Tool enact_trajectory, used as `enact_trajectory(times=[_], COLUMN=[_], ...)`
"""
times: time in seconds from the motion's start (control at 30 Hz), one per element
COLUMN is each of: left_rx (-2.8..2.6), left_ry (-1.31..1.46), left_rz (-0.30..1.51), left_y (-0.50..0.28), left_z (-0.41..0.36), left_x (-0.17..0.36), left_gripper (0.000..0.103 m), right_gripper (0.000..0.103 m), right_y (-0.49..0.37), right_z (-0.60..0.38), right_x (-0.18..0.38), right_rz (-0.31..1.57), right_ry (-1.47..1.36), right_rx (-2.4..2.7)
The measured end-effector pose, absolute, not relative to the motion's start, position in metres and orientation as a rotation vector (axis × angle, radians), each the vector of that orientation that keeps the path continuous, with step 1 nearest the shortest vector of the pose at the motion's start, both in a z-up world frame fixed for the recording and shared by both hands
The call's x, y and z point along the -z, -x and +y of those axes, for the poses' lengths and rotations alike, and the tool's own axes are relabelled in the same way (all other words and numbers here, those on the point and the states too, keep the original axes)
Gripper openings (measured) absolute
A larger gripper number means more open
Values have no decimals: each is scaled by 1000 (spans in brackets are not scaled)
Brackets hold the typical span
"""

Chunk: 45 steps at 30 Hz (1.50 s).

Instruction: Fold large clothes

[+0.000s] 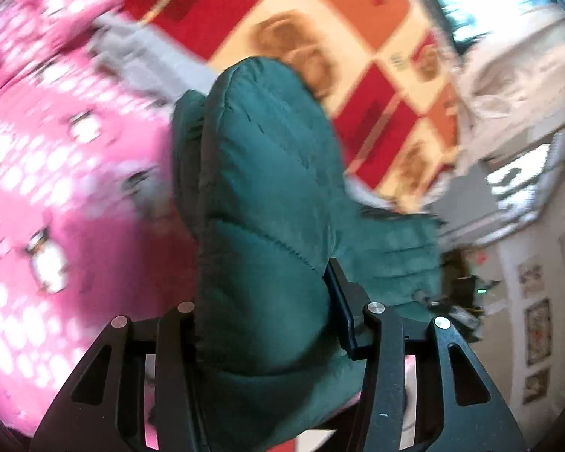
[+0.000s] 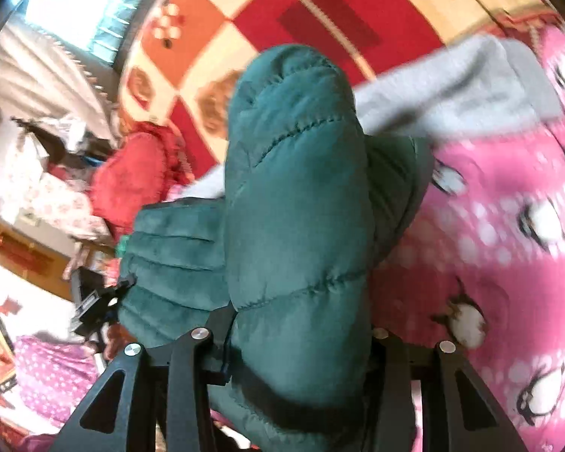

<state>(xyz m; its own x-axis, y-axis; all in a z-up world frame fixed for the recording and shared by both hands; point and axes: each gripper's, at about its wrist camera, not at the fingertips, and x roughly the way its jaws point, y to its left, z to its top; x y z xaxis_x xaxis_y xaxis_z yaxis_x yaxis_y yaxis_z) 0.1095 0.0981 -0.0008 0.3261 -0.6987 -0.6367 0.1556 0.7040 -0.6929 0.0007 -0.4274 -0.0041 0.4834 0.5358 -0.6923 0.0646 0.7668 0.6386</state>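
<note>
A dark green quilted puffer garment [image 1: 267,203] fills the middle of both views [image 2: 297,196]. My left gripper [image 1: 275,312] is shut on a thick fold of it, with the fabric bulging up between the black fingers [image 1: 342,301]. My right gripper [image 2: 297,331] is shut on another fold of the same garment. The garment hangs lifted above a pink penguin-print blanket [image 1: 56,173], which also shows in the right wrist view [image 2: 508,248]. The fingertips are mostly hidden by the fabric. Both views are motion-blurred.
A grey cloth [image 2: 452,94] lies on the pink blanket, also in the left view [image 1: 139,60]. A red, orange and cream patterned carpet [image 1: 320,11] lies beyond. A red garment [image 2: 132,180], clutter and a window [image 2: 79,11] are at the left.
</note>
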Motion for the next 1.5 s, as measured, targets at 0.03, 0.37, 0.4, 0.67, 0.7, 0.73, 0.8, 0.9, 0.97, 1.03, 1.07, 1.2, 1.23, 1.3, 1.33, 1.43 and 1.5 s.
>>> enact_trajectory(times=[0.03, 0.37, 0.4, 0.67, 0.7, 0.73, 0.8, 0.9, 0.97, 1.03, 1.07, 1.2, 1.23, 1.3, 1.33, 1.43, 1.5], left_rx=[557, 382, 359, 264, 257, 252, 244, 228, 221, 207, 196, 170, 163, 154, 150, 142, 136], left_ry=[556, 431, 397, 209, 184, 163, 143, 115, 86, 46, 26, -7, -8, -2, -1, -7, -9], left_rz=[1137, 1081, 1057, 880, 861, 846, 842, 853, 859, 852, 845, 832, 832, 832, 832, 830, 828], left_y=[-110, -87, -82, -40, -34, -30, -26, -22, -19, -15, -13, -6, -6, -3, -2, 0, 1], left_z=[98, 97, 93, 71, 65, 58, 45, 29, 20, 10, 5, -5, -6, -9, -10, -13, -14], left_x=[15, 2, -8, -40, -42, -43, -42, -37, -34, -30, -28, -23, -21, -19, -18, -16, -16], left_gripper=[52, 81, 81, 81, 81, 81, 81, 81, 81, 81, 81, 81, 81, 81, 81, 81, 81], right_gripper=[62, 85, 85, 85, 85, 85, 85, 85, 86, 86, 87, 87, 87, 87, 88, 89, 90], right_y=[-1, 3, 7, 37, 39, 41, 46, 52, 53, 55, 56, 58, 58, 58, 58, 58, 57], right_z=[-428, -422, -418, -380, -367, -357, -337, -311, -299, -291, -287, -276, -274, -271, -270, -267, -266], right_x=[17, 17, 4, -53, -54, -54, -52, -45, -41, -37, -35, -28, -27, -24, -24, -23, -23], right_rz=[1067, 1068, 1046, 885, 873, 866, 849, 833, 822, 813, 811, 815, 816, 819, 816, 812, 812], right_ry=[-652, -494, -434, -284, -260, -236, -186, -148, -127, -107, -101, -99, -100, -100, -101, -99, -96], right_rx=[-264, -37, -4, -17, -24, -24, -17, -18, -13, 6, 11, 12, 11, 14, 14, 13, 11])
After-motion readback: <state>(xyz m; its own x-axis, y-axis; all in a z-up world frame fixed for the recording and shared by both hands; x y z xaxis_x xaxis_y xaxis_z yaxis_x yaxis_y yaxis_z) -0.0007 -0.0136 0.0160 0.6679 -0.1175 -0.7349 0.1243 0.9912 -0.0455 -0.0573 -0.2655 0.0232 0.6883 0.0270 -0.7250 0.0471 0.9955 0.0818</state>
